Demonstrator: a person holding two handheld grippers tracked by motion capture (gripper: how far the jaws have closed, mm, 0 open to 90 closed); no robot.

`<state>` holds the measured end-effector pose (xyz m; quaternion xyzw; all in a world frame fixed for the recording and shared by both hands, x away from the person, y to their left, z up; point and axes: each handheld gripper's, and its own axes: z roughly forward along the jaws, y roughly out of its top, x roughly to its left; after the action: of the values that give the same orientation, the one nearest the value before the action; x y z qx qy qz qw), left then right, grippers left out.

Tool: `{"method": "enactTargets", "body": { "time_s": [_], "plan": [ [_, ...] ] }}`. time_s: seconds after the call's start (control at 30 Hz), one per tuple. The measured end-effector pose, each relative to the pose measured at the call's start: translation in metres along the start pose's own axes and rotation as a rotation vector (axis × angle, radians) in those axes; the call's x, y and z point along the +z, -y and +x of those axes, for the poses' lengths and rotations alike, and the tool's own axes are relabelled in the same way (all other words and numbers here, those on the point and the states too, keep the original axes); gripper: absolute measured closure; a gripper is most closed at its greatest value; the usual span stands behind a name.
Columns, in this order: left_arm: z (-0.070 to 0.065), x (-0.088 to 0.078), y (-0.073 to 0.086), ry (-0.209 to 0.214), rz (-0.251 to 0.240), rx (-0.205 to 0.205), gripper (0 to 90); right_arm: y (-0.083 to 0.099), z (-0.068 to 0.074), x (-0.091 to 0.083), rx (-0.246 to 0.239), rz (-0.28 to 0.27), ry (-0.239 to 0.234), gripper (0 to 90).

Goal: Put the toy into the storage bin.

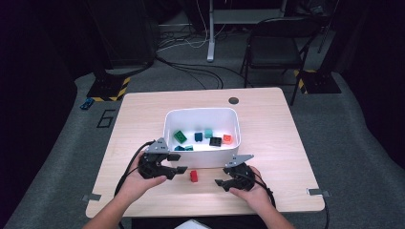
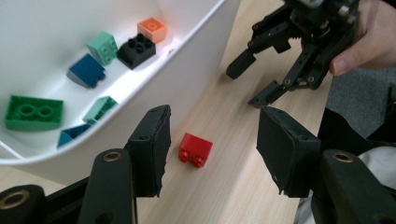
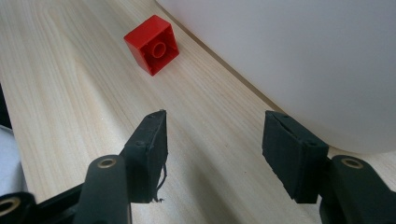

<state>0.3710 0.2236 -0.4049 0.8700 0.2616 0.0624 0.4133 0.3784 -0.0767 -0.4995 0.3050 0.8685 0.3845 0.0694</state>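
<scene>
At the lower centre of the high view, we see the left gripper (image 1: 177, 170) and right gripper (image 1: 220, 182) with jaws open and empty. The red brick (image 1: 194, 176) lies between them on the bench (image 1: 143, 109), just before the white tub (image 1: 237, 125).

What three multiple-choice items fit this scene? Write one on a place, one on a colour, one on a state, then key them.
1. Where does the red brick lie?
A. inside the white bin
B. on the table in front of the white bin, between the two grippers
C. between the right gripper's pads

2. What colour is the widest brick in the bin?
A. green
B. yellow
C. purple

3. How does the left gripper stand?
A. shut on the red brick
B. shut on the bin's rim
C. open, nothing held

Key: 1 B, the high view shows it on bare wood by the bin's near wall. 2 A, the green brick is the widest. 3 C, the left gripper view shows its pads apart, the brick lying beyond them.
</scene>
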Motion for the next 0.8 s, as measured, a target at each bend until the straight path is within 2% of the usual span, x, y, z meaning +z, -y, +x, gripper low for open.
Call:
{"method": "enactTargets", "body": {
  "time_s": [0.03, 0.1, 0.13, 0.27, 0.33, 0.4, 0.63, 0.8],
  "plan": [
    [0.0, 0.0, 0.0, 0.0, 0.0, 0.0, 44.3, 0.0, 0.0, 0.0, 0.0, 0.0, 0.0, 40.0],
    [0.002, 0.009, 0.011, 0.015, 0.007, -0.012, 43.7, 0.0, 0.0, 0.0, 0.0, -0.001, -0.001, 40.0],
    [0.002, 0.009, 0.011, 0.015, 0.007, -0.012, 43.7, 0.0, 0.0, 0.0, 0.0, -0.001, 0.0, 40.0],
    [0.003, 0.026, 0.029, -0.002, 0.028, -0.01, 43.7, 0.0, 0.0, 0.0, -0.002, 0.001, 0.001, 40.0],
    [0.003, 0.03, 0.032, 0.005, 0.026, -0.012, 43.7, 0.0, 0.0, 0.001, -0.003, 0.002, 0.002, 39.9],
    [0.005, 0.04, 0.04, 0.009, 0.028, -0.019, 43.7, 0.0, 0.0, 0.001, -0.002, 0.002, 0.002, 39.9],
    [0.005, 0.059, 0.046, 0.01, 0.069, -0.011, 43.7, 0.0, 0.0, 0.0, -0.001, -0.001, 0.001, 39.9],
    [0.004, 0.068, 0.048, 0.004, 0.077, -0.021, 43.0, 0.0, 0.0, 0.0, 0.003, -0.001, 0.0, 39.9]
  ]
}}
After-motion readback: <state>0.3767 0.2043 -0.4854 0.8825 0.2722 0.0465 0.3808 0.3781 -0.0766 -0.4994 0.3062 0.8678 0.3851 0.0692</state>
